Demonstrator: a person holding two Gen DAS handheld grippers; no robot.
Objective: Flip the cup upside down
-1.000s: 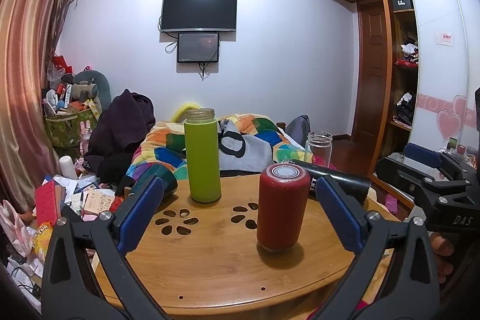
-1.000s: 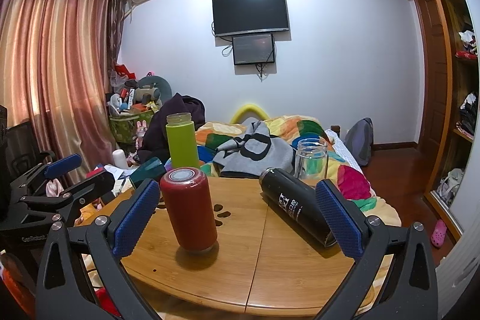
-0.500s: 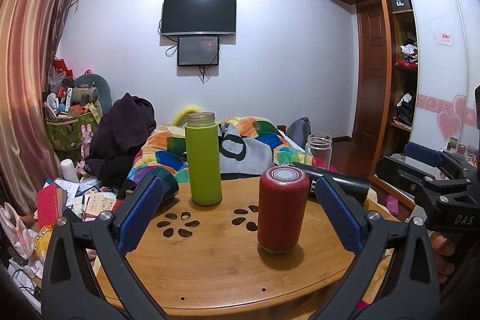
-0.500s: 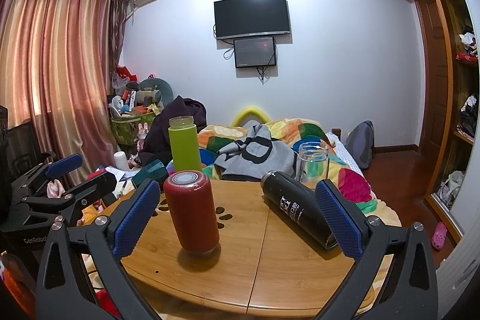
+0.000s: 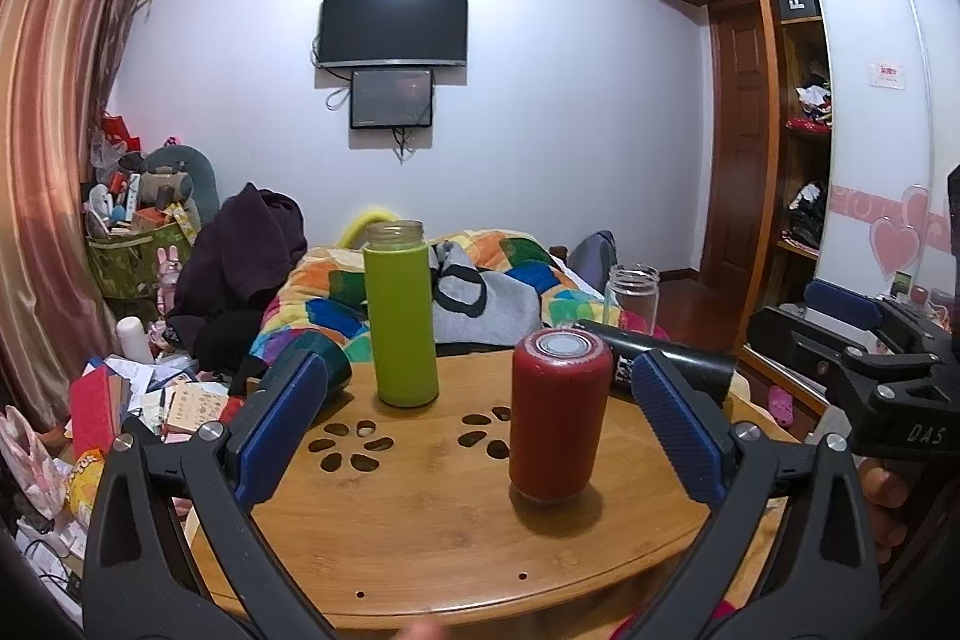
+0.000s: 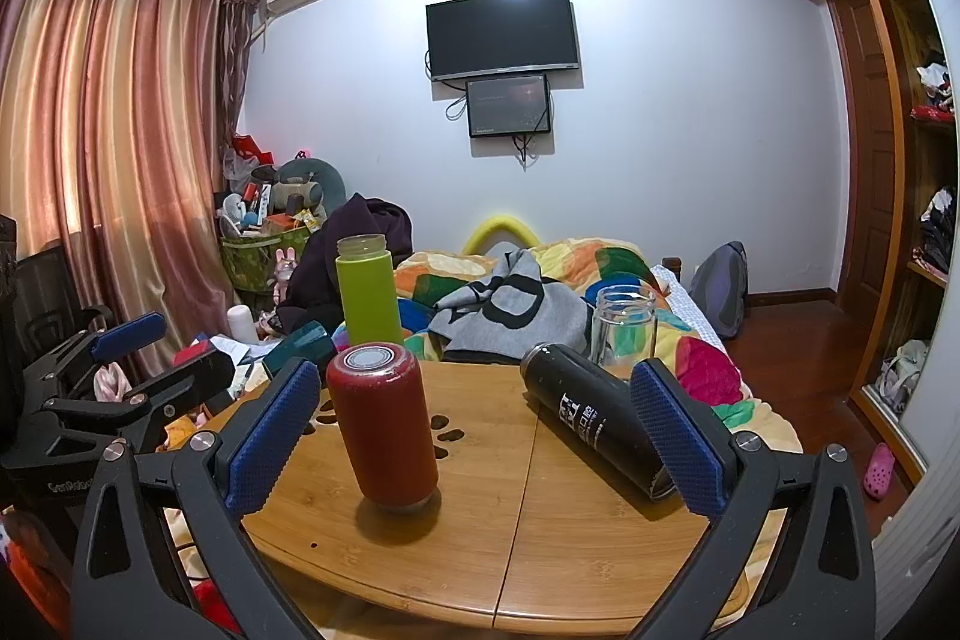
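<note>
Bedroom clutter rings a round bamboo surface (image 5: 420, 538) set at the foot of a bed (image 6: 606, 256) with a patchwork quilt. Both tools hang back from its near edge and neither touches a thing. From the left wrist view the left tool (image 5: 480, 418) is spread wide and grips nothing, its blue pads framing the red cup (image 5: 559, 415), which stands nearer the right pad than the left. The right tool (image 6: 474, 421) is likewise wide open and empty; in its own view the red cup sits close to the left pad and a black bottle (image 6: 594, 424) lies on its side toward the right pad.

That wide spread reads as readiness: each tool is open enough to take a cup body across its width. The red cup shows a pale ringed disc at its top, which may be a base, so it could be already inverted, though the fisheye view does not settle that. Further out, a green bottle (image 5: 401, 316) stands upright with its threaded mouth up near the far left of the surface, and a clear glass jar (image 6: 622, 325) stands mouth up at the far edge behind the black bottle. Those upright, open-mouthed vessels look like the candidates left for turning over; the lying black bottle would need lifting first
</note>
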